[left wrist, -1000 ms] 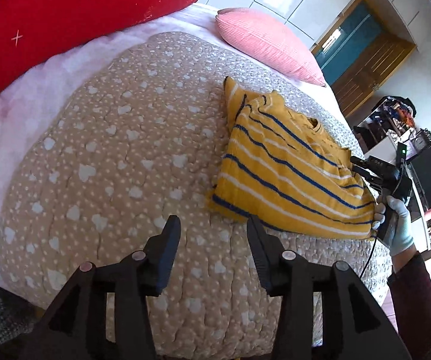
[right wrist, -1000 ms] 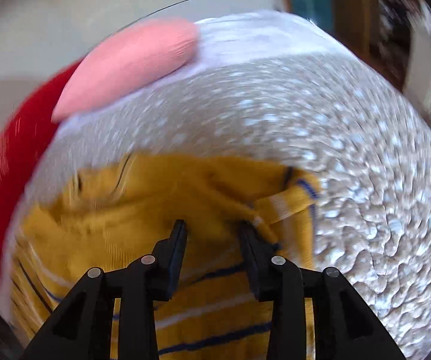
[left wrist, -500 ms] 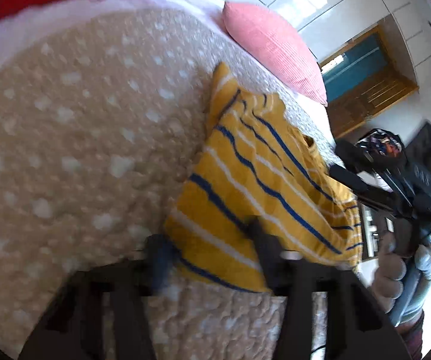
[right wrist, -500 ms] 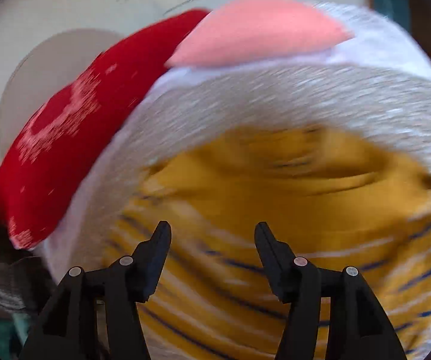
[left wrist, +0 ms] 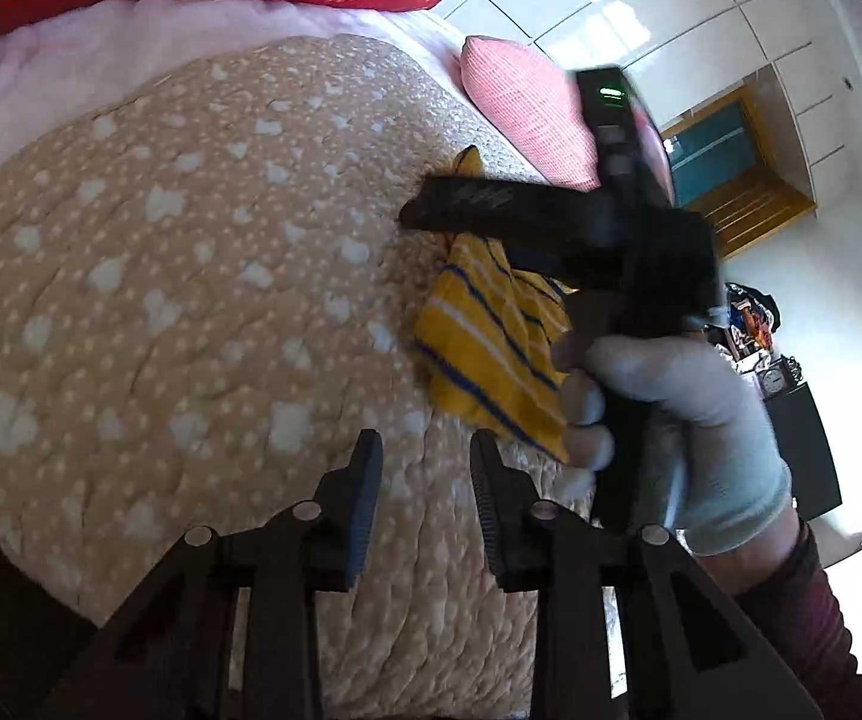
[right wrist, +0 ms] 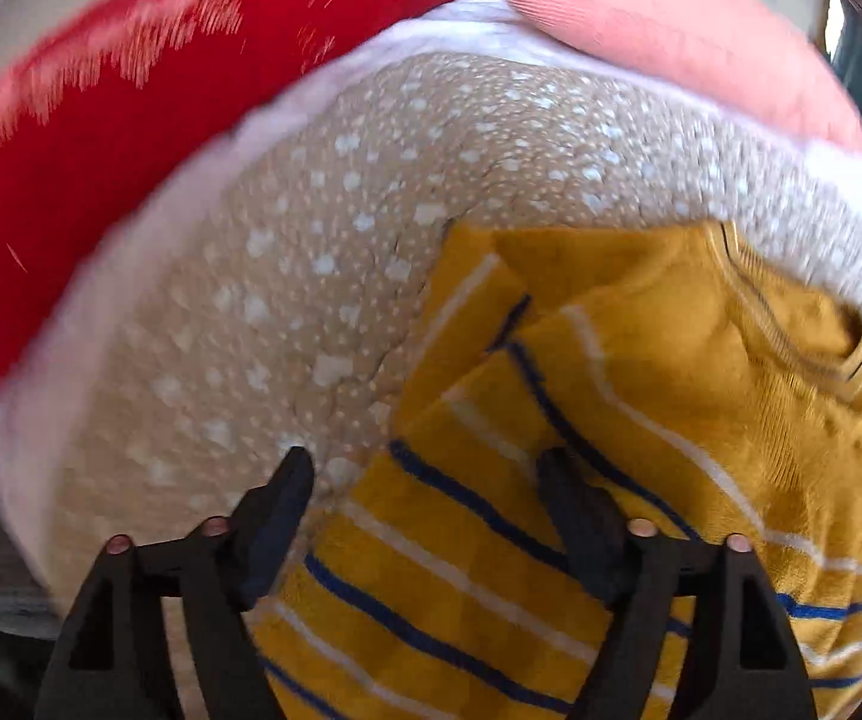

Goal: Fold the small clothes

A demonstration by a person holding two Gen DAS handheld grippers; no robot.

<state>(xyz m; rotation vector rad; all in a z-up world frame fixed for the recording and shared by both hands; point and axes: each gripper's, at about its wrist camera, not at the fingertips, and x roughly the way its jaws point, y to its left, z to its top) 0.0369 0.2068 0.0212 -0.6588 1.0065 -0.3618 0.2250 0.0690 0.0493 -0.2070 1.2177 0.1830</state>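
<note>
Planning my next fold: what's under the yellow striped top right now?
The yellow striped top lies on the beige spotted quilt, bare beside it. The top is folded over itself, so its lower layers, and anything beneath them, are hidden.

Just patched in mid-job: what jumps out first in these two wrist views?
The yellow striped top grabs the eye, lying rumpled on the beige spotted quilt. In the left wrist view the right gripper, held in a white-gloved hand, cuts across it; its fingers are opening, straddling the top's edge without pinching. Behind sit a red pillow and a pink pillow.
</note>
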